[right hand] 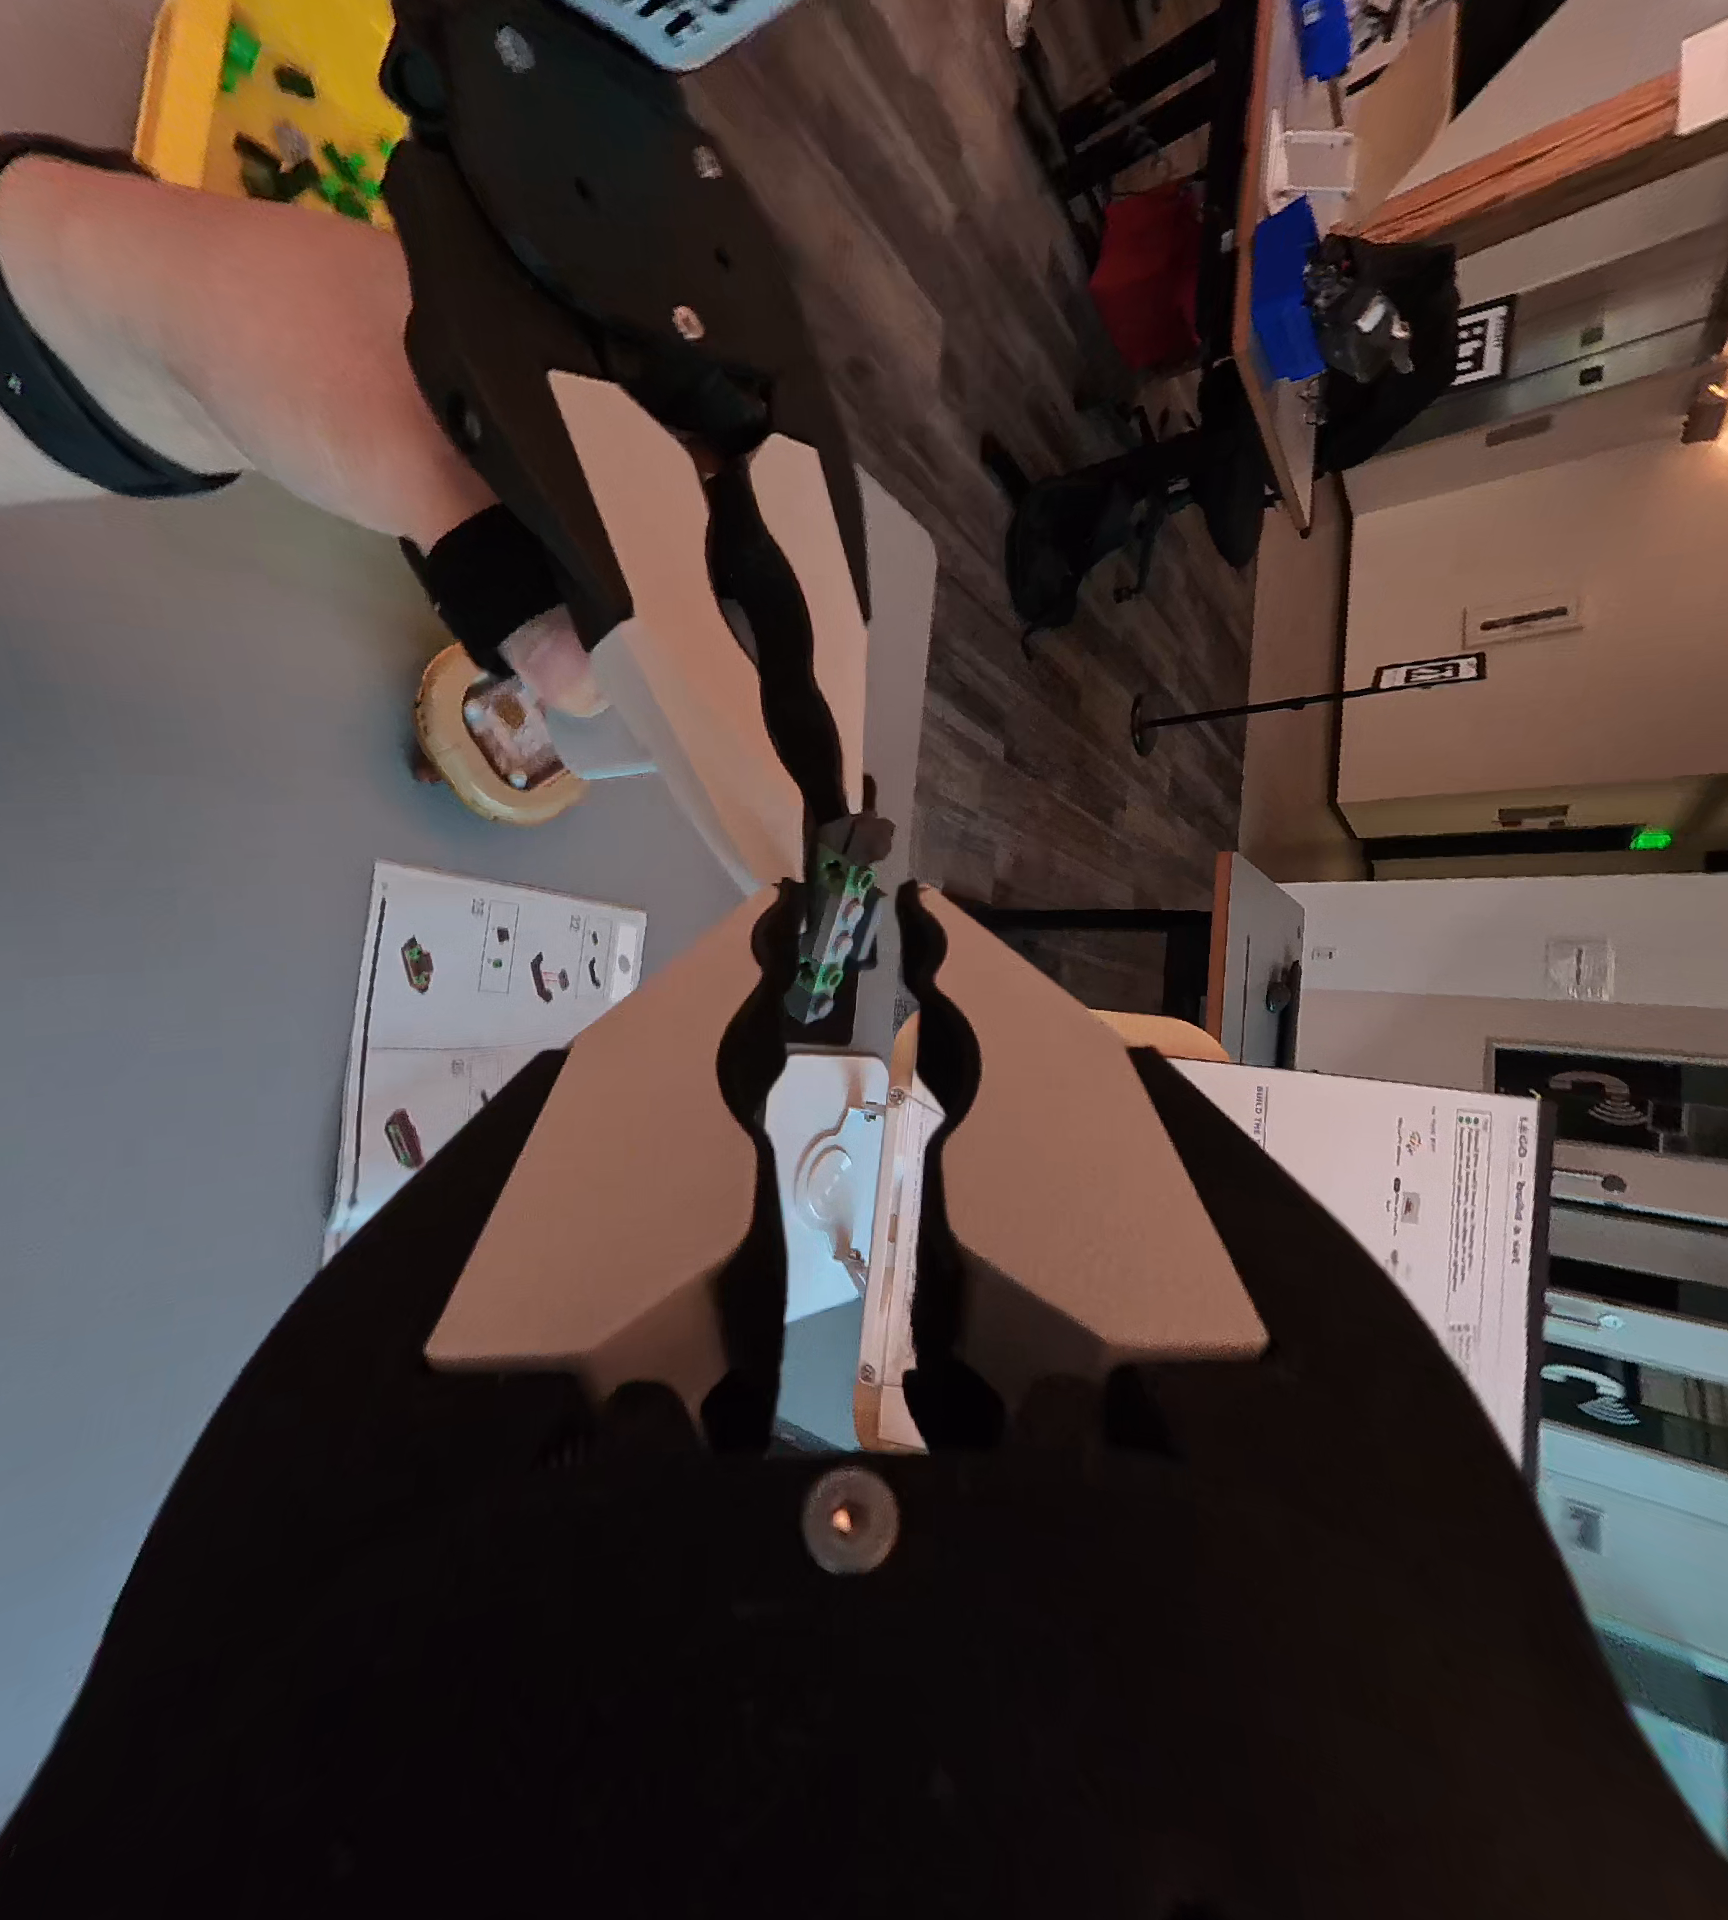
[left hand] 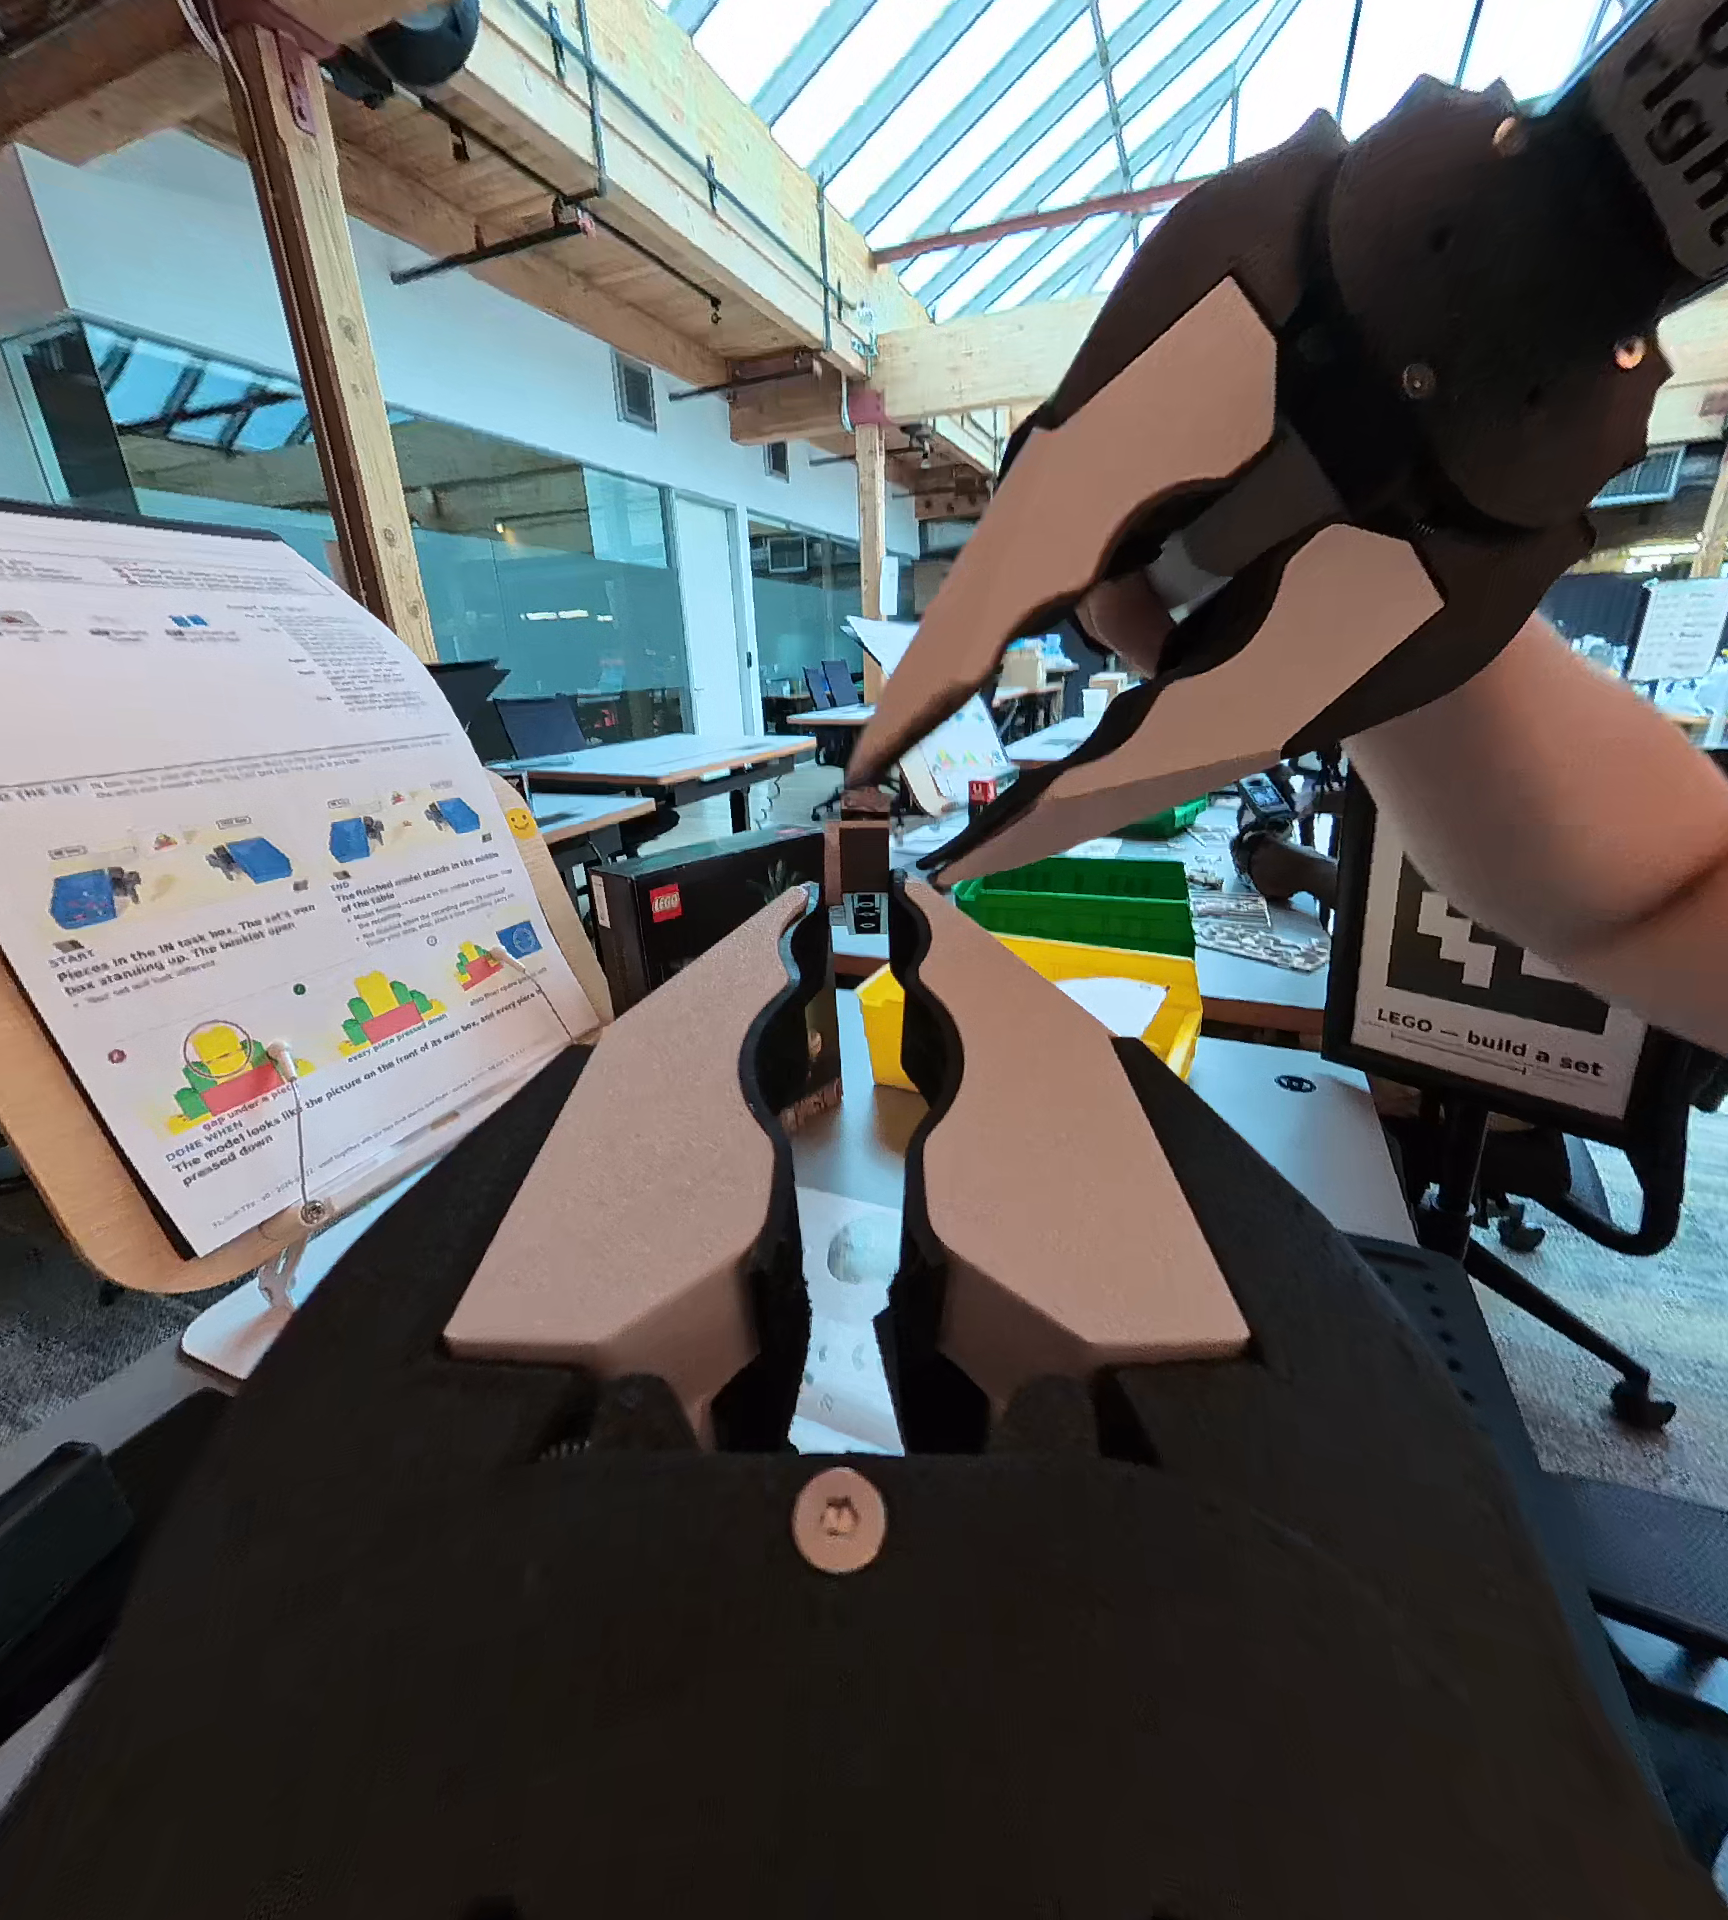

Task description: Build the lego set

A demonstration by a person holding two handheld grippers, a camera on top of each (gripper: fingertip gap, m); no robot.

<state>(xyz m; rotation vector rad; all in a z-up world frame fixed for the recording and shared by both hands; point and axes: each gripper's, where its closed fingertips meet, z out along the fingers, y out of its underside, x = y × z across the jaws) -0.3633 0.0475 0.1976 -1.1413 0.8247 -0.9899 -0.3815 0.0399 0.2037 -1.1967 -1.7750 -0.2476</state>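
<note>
The left gripper (left hand: 855,883) is clenched on a small brick assembly (right hand: 832,935); the right gripper's (right hand: 844,894) fingers sit parted around it. Uneven pressure could twist it loose and drop it.

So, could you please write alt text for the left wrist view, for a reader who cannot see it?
The left gripper pinches a small dark brick assembly held up in the air, while the right gripper reaches in from the upper right, jaws parted around its top. Behind stand an instruction sheet, a yellow bin and a green bin.
</note>
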